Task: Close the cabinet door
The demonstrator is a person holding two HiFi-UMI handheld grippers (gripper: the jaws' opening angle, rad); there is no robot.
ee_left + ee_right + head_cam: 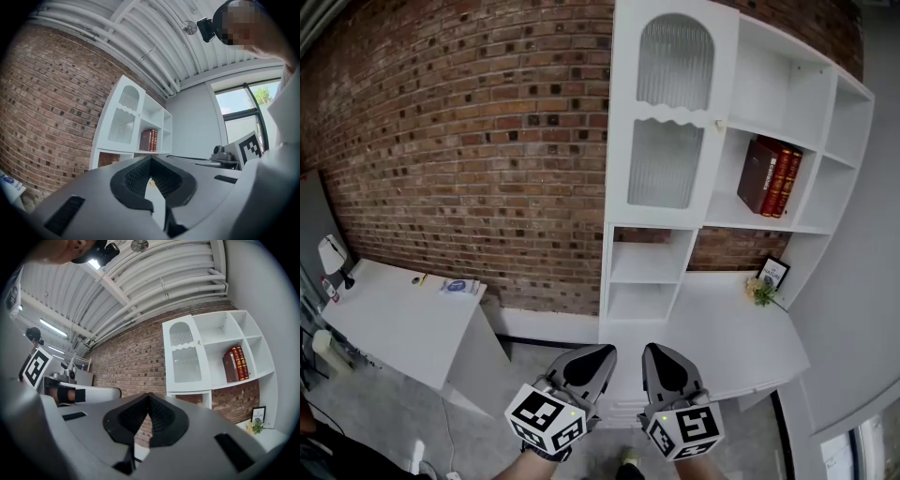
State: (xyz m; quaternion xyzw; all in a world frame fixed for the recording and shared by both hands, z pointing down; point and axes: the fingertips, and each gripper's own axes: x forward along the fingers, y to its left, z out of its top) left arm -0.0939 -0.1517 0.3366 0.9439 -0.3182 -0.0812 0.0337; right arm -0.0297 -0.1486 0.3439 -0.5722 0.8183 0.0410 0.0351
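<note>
Closest in, two grippers sit side by side, marker cubes toward the person holding them, noses aimed at the white shelving. Left gripper (604, 351): jaws pressed together at the tips, nothing between them. Right gripper (653, 349): same story, pads meeting, nothing pinched. Neither touches anything; both hang in the air just short of the white counter (731, 337) that runs under the shelves.

And there's the cabinet door (670, 112), up on the upper left compartment of the shelf unit (851, 117). It has a white frame and ribbed glass, an arched pane above a lower one. It lies flat across its compartment, its small knob (719, 125) on the right edge against the divider, and from here it looks shut. It's well apart from both grippers.

Right of the door, in an open compartment, books (773, 176) stand upright, dark red spines with gold. Lower down, on the counter by the right-hand wall, a small framed picture (774, 272) has a little plant (760, 292) just beside it. Brick wall (469, 141) behind, white desk (394, 319) off to the left.
</note>
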